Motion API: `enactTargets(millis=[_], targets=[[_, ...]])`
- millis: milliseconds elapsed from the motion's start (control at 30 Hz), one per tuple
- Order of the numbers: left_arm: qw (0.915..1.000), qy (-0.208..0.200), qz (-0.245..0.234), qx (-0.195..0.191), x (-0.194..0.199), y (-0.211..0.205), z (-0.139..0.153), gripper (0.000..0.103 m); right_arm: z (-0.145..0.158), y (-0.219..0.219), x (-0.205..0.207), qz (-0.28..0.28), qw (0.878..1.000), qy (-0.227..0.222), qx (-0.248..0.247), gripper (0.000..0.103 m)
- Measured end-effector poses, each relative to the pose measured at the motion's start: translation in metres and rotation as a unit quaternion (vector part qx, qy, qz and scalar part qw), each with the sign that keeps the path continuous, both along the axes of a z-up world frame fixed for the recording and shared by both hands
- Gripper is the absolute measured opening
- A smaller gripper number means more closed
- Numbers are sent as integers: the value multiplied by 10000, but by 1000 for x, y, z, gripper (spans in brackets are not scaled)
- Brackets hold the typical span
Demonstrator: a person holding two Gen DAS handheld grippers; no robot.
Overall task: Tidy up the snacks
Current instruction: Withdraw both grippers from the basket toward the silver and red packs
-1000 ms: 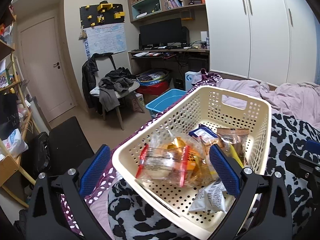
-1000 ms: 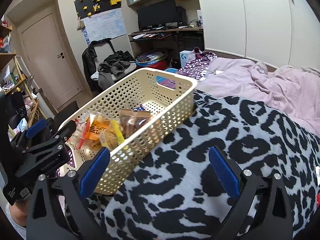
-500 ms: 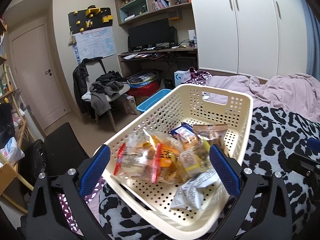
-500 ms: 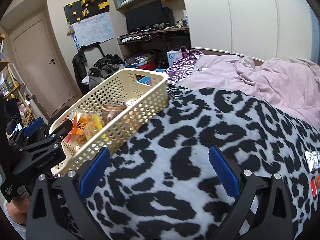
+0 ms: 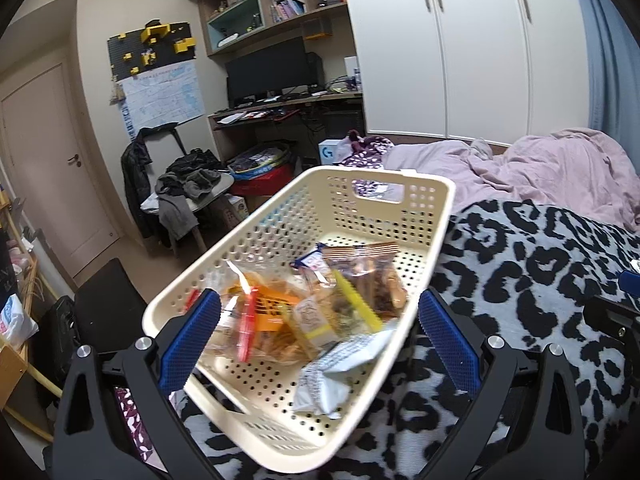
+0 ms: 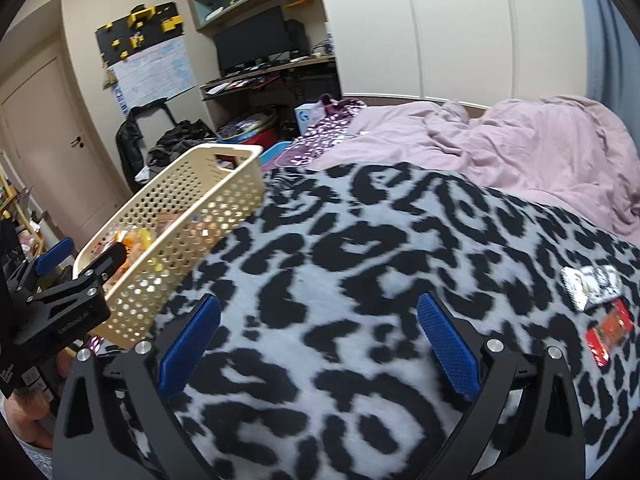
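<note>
The left gripper is spread wide and pinches nothing; its blue pads stand at both sides of the near end of the basket. I cannot tell if the pads touch the basket rim. The cream basket lies on the leopard blanket, and its near end is blurred. Inside it is a heap of snacks: clear packets with orange and yellow parts, and a white wrapper nearest to the camera. The print on them is too blurred to read.

The right gripper is also wide apart and empty, above bare blanket. Part of the left gripper appears at the left edge of the right view, in front of the basket's near corner. At the right side of that view two more snacks lie on the blanket, well apart from the basket: a white packet and, just beside it, a red packet. Their labels cannot be read.

Farther away a pink duvet covers the bed, and behind it stands a white wardrobe. A desk with a dark monitor is half hidden behind the basket.
</note>
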State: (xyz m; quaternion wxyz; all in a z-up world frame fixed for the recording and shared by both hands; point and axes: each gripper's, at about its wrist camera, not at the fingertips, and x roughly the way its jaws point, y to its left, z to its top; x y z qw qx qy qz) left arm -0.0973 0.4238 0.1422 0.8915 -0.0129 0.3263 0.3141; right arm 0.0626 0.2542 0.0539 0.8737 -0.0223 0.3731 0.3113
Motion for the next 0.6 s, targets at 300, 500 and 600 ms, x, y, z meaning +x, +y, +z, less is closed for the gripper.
enactTargets(millis=[300, 500, 600], targets=[[9994, 71, -333, -4, 16, -25, -3, 100, -2, -36, 9, -444, 9990, 9, -60, 98], [9983, 125, -567, -42, 27, -42, -5, 100, -3, -56, 6, -869, 9950, -189, -443, 98], [9976, 137, -680, -51, 31, -51, -6, 100, -4, -67, 6, -1033, 9931, -201, -524, 98]])
